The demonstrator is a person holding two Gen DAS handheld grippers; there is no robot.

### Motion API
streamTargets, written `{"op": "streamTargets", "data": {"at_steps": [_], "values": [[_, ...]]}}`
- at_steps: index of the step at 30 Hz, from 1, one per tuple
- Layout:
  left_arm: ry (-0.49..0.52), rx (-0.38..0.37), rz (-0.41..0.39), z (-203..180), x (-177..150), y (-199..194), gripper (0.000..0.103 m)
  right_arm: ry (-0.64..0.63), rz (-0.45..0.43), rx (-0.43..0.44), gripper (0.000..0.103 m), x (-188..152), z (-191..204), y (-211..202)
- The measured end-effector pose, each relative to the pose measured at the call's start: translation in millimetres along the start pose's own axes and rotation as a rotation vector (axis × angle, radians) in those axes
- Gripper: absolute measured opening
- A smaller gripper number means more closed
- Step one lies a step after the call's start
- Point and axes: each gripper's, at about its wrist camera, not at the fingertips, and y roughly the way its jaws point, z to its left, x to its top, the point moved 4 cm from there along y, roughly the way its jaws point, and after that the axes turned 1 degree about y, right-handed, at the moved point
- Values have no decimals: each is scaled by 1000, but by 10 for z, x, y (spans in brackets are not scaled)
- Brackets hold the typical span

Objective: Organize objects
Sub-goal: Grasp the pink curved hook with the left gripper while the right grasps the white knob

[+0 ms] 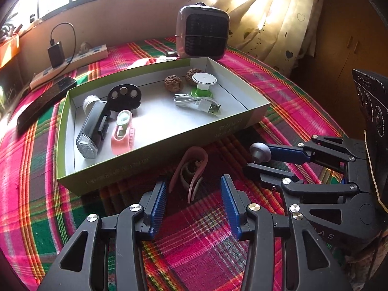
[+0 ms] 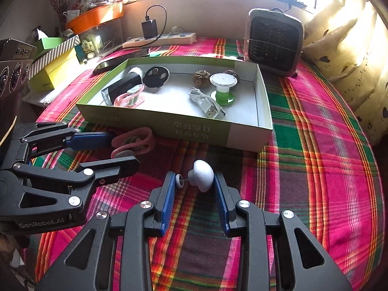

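One mushroom-shaped knob (image 2: 202, 175), stem leftward.

Both grippers angled down toward the table, side by side, close together. Left gripper (image 1: 194, 186): jaws apart, blue pads not pressing on anything, fingertips near the surface. Right gripper (image 2: 194, 184): jaws narrowed, blue pads bearing on something small between them. No hand or sleeve visible in either view.

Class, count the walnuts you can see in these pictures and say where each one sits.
2. Both lie inside the box near its far wall: one walnut left of the white-topped spool, the other walnut partly hidden behind it. More could be hidden.
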Motion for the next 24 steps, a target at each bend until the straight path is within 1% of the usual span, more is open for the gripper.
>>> {"op": "streamTargets", "data": {"at_steps": [3,4,10,15,17,19,21,23,24], "values": [[6,57,11,15,41,59,43,-1,0,-1,33,0,4,0],[7,64,9,13,53,72,43,-1,0,-2,33,0,0,0],[7,63,2,4,67,90,43,-5,0,-6,33,-5,1,2],[17,82,-7,-14,63,100,43,-5,0,-7,33,-8,-9,-1],[17,92,-8,-13,62,101,40,-7,0,-9,33,-11,-5,0],[18,109,-11,-4,60,96,33,-7,1,-9,33,-11,-9,-1],[12,106,-14,13,56,90,32,-8,1,-10,33,-11,-3,0],[13,110,-15,13,53,84,28,-8,1,-10,33,-11,-3,0],[14,116,-17,14,52,81,23,-8,1,-10,33,-12,-4,0]]}}
